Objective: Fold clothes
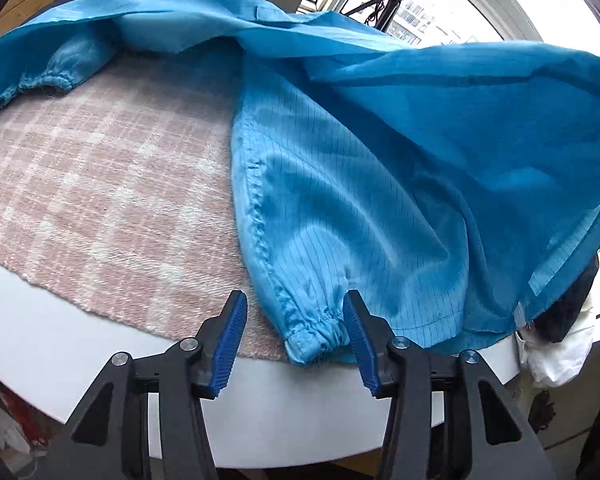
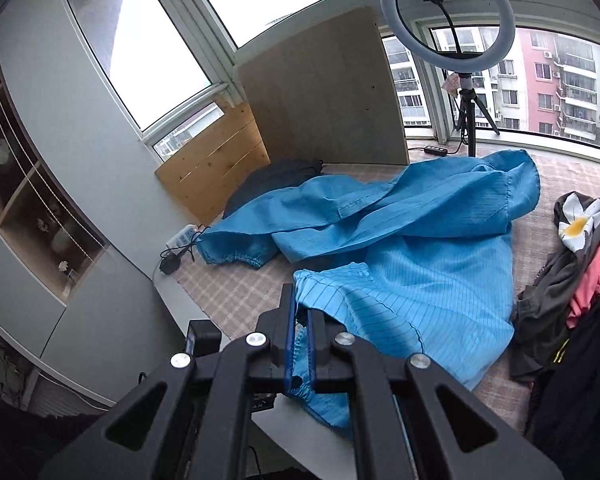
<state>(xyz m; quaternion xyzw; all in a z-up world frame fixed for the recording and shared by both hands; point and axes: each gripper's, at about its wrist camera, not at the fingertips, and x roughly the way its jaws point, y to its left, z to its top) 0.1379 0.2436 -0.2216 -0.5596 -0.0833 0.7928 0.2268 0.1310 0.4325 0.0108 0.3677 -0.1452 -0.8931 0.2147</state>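
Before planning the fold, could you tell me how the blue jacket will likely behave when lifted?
Probably floppy: the blue jacket drapes in loose folds. Likely light, as its raised edge looks translucent. Its sheen suggests it may slip from the right tongs.

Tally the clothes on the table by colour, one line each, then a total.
Blue jacket: 1
Dark navy garment: 1
Grey garment with flower print: 1
Pink garment: 1
Total: 4; the pile at the right may hide more.
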